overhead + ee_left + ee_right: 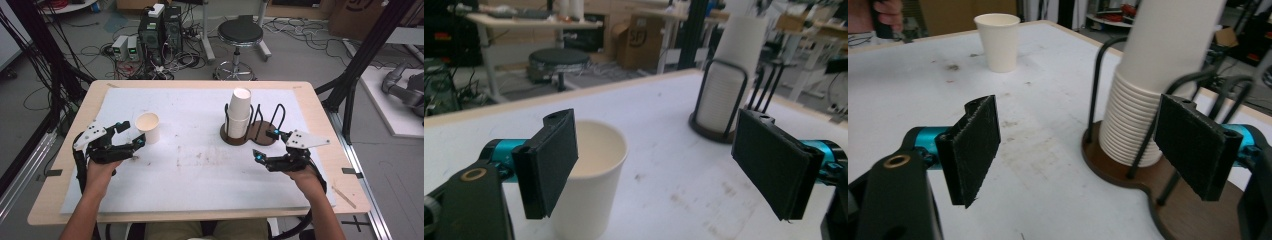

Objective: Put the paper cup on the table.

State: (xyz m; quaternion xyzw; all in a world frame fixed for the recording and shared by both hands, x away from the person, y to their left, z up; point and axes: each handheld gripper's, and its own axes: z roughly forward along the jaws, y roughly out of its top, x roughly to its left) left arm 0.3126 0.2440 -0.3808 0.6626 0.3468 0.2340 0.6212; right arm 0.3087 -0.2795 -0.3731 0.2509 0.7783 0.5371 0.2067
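The single paper cup point(148, 127) stands upright on the white mat point(200, 175), at about ten o'clock from the table's middle. Just at its seven o'clock, the left gripper point(131, 134) gapes wide, holding nothing. The right gripper point(265, 145), also wide and empty, sits at five o'clock of the cup stack point(239, 112) in its wire holder point(257, 131).

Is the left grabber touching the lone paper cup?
Cannot tell. In the left gripper view one pad overlaps the cup, hiding any gap; jaws stand open.
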